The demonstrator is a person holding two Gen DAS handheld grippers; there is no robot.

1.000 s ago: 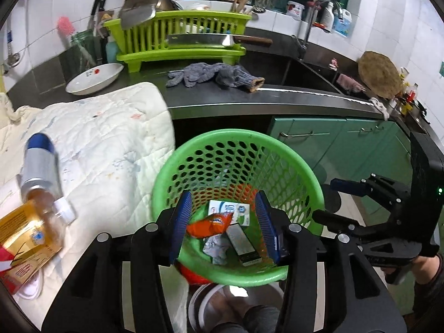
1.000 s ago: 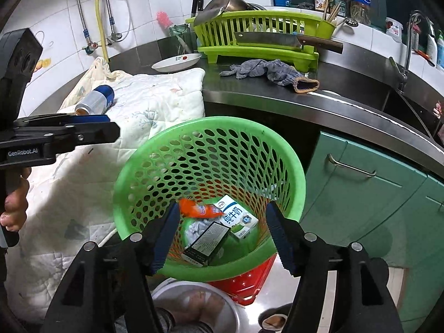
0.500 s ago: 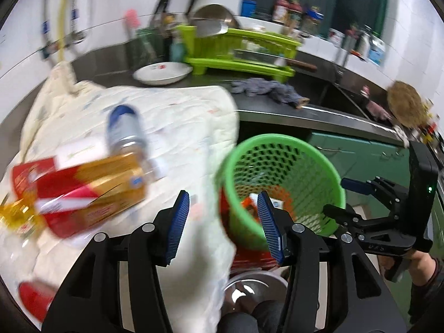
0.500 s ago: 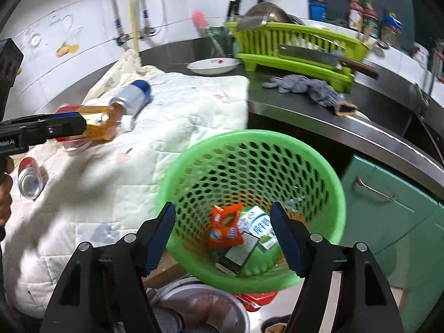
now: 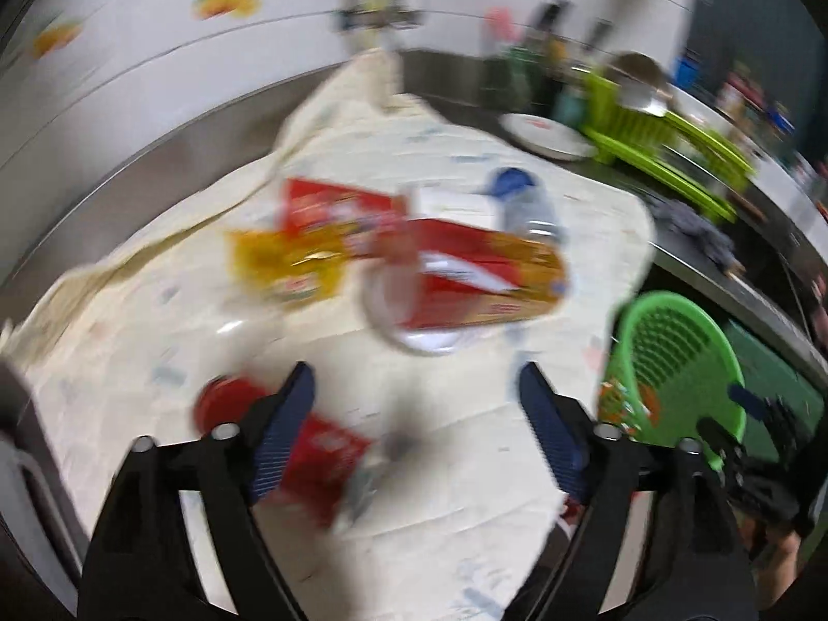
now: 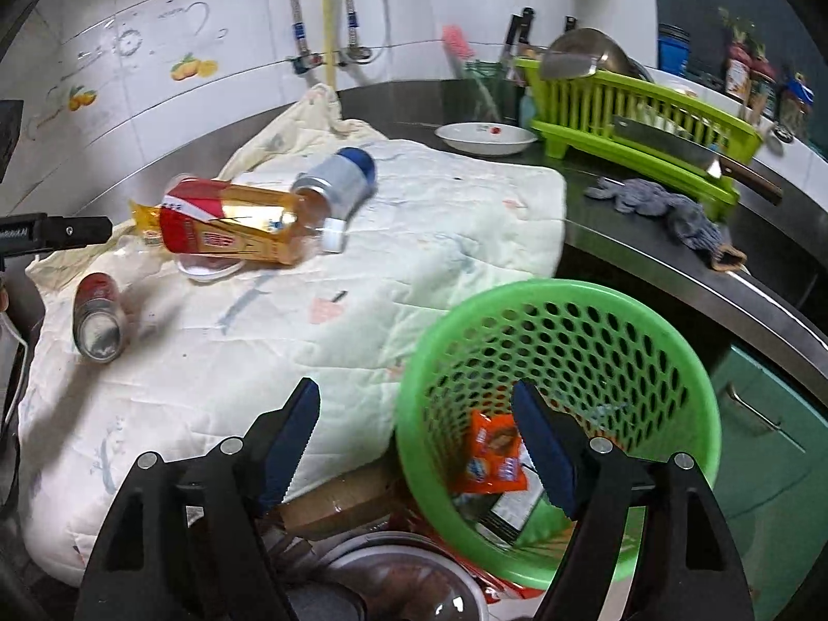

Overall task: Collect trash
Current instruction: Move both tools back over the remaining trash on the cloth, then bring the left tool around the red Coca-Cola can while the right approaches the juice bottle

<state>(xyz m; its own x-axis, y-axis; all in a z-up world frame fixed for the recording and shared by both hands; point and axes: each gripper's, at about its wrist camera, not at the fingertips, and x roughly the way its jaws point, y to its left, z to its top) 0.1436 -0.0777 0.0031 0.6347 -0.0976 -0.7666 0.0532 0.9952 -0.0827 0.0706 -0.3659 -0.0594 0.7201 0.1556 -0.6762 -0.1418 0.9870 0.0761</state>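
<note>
Already some wrappers lay in the basket beside the spread, empty right gripper, while the left gripper, jaws just widened and empty, faced a can and cartons ahead.

White tiled wall with fruit decals, dark steel counter, green cabinets.

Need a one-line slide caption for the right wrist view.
Open right gripper beside green basket; bottle and can on quilt.

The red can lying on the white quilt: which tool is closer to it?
Left. The left tool hangs right over the red can; the right tool sits by the green basket, farther off.
</note>
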